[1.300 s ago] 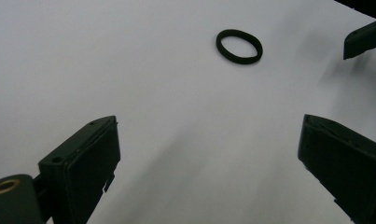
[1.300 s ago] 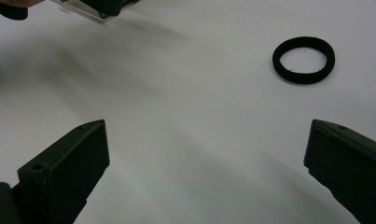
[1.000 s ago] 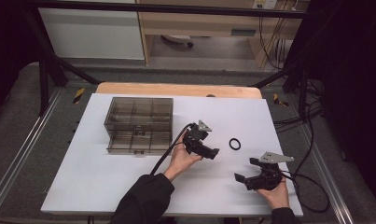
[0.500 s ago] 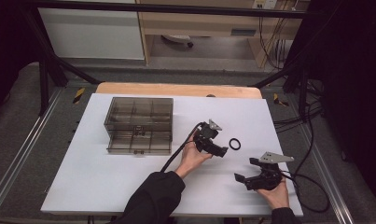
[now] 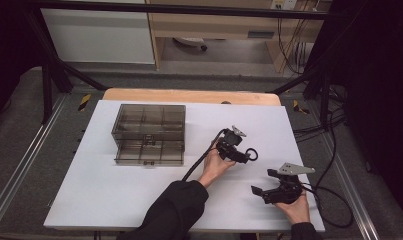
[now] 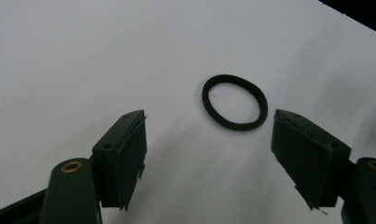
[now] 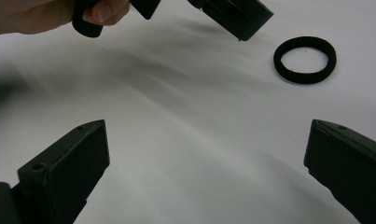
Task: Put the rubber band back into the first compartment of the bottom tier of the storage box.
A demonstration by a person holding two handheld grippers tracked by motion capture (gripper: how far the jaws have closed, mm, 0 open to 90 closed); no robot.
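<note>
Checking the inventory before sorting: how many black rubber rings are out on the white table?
1. The black ring lies flat on the white table, just ahead of the open left gripper. The smoky drawer box might hide more; its contents are unclear.

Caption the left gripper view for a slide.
Open left tongs poised over a black ring lying flat on the white table.

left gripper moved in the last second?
Yes. In the high view the left gripper has gone right, away from the smoky drawer box, up to the black ring on the white table. Its jaws stand open.
</note>
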